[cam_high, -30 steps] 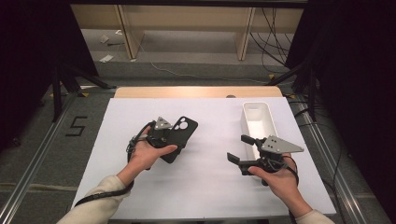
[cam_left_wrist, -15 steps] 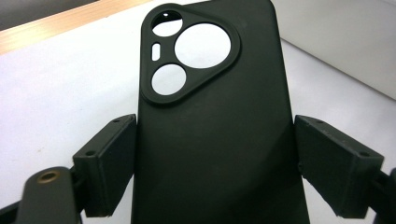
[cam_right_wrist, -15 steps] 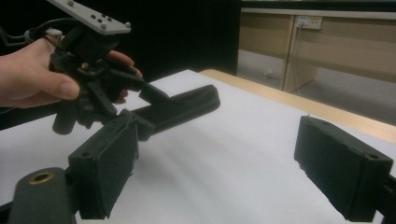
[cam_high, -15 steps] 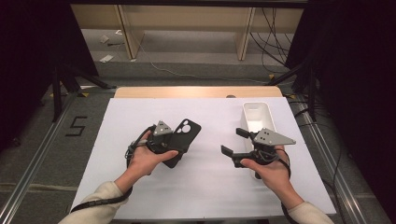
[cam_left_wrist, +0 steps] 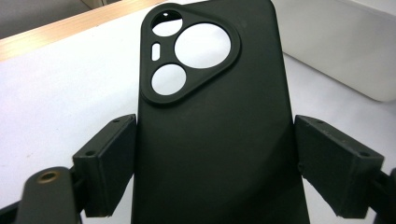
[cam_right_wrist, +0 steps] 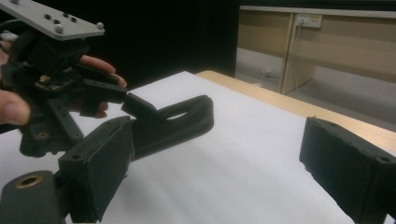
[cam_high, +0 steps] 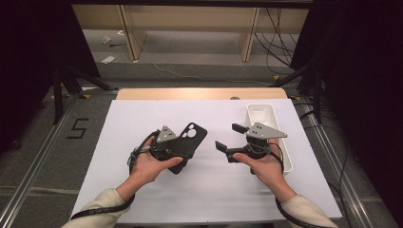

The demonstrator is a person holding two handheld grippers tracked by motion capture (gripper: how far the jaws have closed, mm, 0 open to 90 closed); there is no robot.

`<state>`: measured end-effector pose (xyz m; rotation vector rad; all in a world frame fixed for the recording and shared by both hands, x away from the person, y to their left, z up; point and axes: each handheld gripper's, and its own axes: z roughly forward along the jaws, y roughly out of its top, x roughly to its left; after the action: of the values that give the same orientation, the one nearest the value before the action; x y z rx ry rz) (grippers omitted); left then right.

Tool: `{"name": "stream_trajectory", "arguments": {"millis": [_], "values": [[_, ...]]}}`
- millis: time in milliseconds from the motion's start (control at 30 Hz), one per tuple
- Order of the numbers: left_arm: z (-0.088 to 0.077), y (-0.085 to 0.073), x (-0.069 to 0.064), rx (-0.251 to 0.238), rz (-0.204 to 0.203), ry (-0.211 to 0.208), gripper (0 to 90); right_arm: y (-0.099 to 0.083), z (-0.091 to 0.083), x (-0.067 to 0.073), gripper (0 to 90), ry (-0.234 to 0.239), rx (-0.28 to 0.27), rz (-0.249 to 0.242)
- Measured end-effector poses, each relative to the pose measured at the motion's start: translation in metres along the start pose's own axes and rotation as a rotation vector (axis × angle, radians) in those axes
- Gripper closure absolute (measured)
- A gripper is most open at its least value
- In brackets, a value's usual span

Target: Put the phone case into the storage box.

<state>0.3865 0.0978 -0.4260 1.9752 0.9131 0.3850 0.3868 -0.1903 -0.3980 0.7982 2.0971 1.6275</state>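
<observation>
A black phone case (cam_high: pixel 190 142) is held in the left gripper (cam_high: pixel 167 148), lifted a little above the white sheet (cam_high: pixel 119 142) that covers the counter, left of centre in the high view. In the left gripper view the case (cam_left_wrist: pixel 215 140) is seen from its back, camera cut-outs at the far end, with its two long edges clamped between the jaws — the pads press on the lower half, one on each side.

The case can be judged light and thin, most likely a soft, rubbery shell with a matte skin that should not slip easily. Being empty, it is likely to flex or bow if squeezed hard across its width, so a modest grip on the long edges, away from the weakened corner around the camera opening, is to be preferred. A second hold would best be taken on the free upper end or on a side rim.

The right gripper (cam_high: pixel 227 142) is held apart from the case, to its right, with its jaws pointed towards it; they have just been opening and stand wide with nothing between them. In the right gripper view the case (cam_right_wrist: pixel 173 122) is seen edge-on beyond the nearer jaw, not yet within the gap. A white tray (cam_high: pixel 266 111) stands behind the right hand (cam_high: pixel 263 164) near the counter's right edge.
</observation>
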Motion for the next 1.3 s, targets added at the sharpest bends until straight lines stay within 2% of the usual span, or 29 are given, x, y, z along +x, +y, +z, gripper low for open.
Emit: {"name": "stream_trajectory", "arguments": {"millis": [600, 1300], "values": [[-0.001, 0.001, -0.016, -0.016, 0.035, -0.021, 16.0, 0.002, 0.026, -0.005, 11.0, 0.006, 0.014, 0.045], [0.003, 0.001, -0.028, -0.017, 0.057, -0.038, 16.0, 0.000, 0.051, -0.002, 12.3, 0.039, 0.043, 0.078]]}}
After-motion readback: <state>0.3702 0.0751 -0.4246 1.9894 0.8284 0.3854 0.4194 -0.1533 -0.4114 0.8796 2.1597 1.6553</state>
